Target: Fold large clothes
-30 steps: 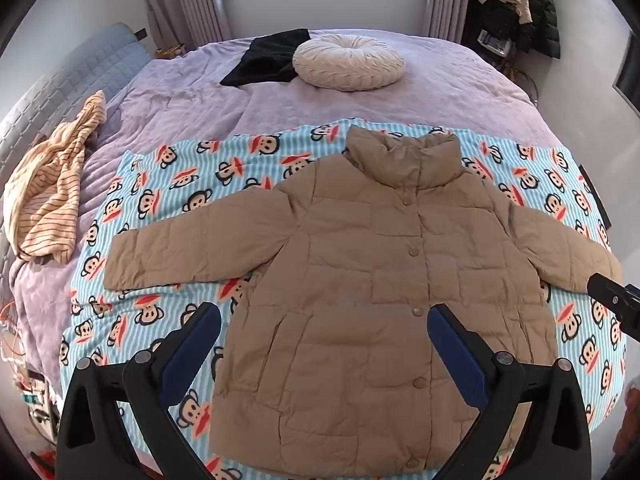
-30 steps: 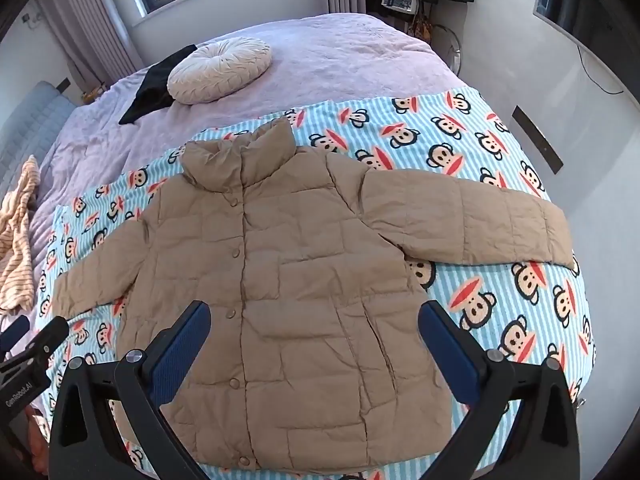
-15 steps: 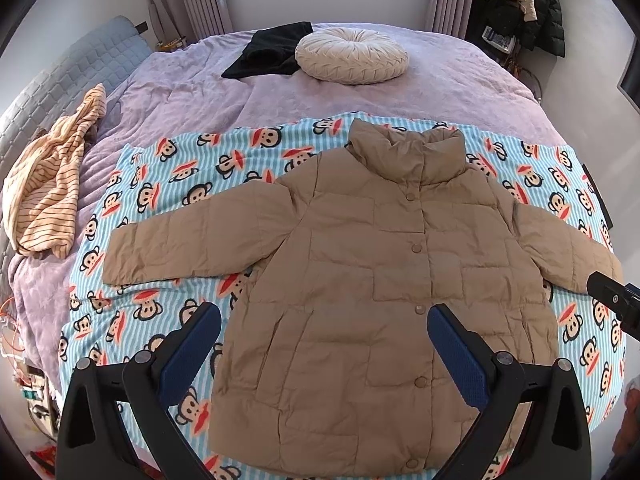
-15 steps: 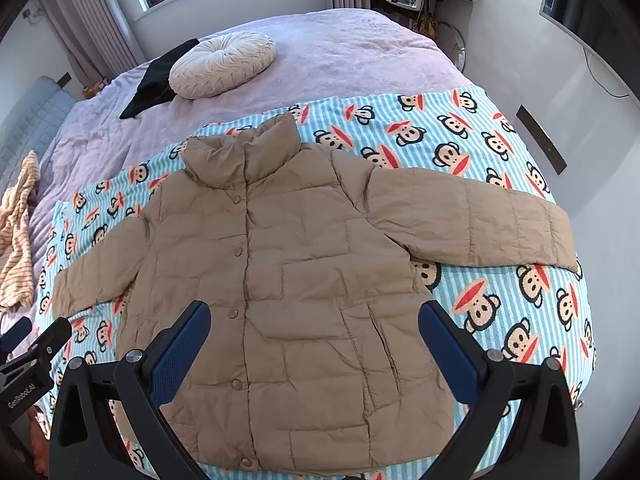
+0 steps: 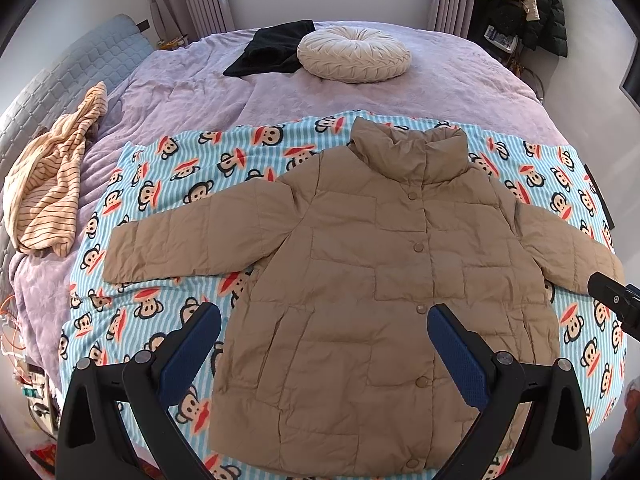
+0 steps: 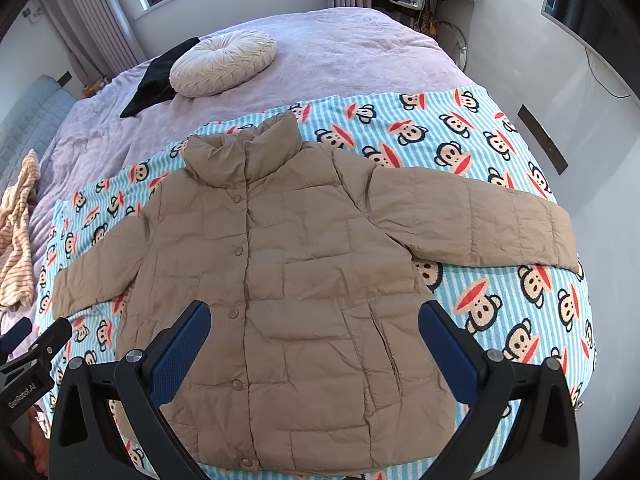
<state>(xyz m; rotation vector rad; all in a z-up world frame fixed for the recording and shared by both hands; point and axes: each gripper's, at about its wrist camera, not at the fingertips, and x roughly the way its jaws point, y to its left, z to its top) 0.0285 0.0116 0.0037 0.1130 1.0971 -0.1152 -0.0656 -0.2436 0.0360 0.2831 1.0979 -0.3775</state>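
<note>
Tan padded jacket [image 5: 360, 280] lies flat, front up and buttoned, both sleeves spread out to the sides, collar toward the window. It rests on a blue striped monkey-print blanket [image 5: 168, 184] covering the near part of the bed [image 5: 360, 92]. Left claw [image 5: 324, 354] and right claw [image 6: 316, 350] both hover above the jacket's lower half, fingers wide apart, holding nothing. Round cream cushion [image 5: 354, 58] lies farther up the bed.

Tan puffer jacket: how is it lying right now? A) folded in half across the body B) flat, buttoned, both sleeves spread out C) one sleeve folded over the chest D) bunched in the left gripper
B: the tan puffer jacket lies flat and buttoned on the monkey-print blanket, both sleeves out sideways; both grippers hover open.
</note>
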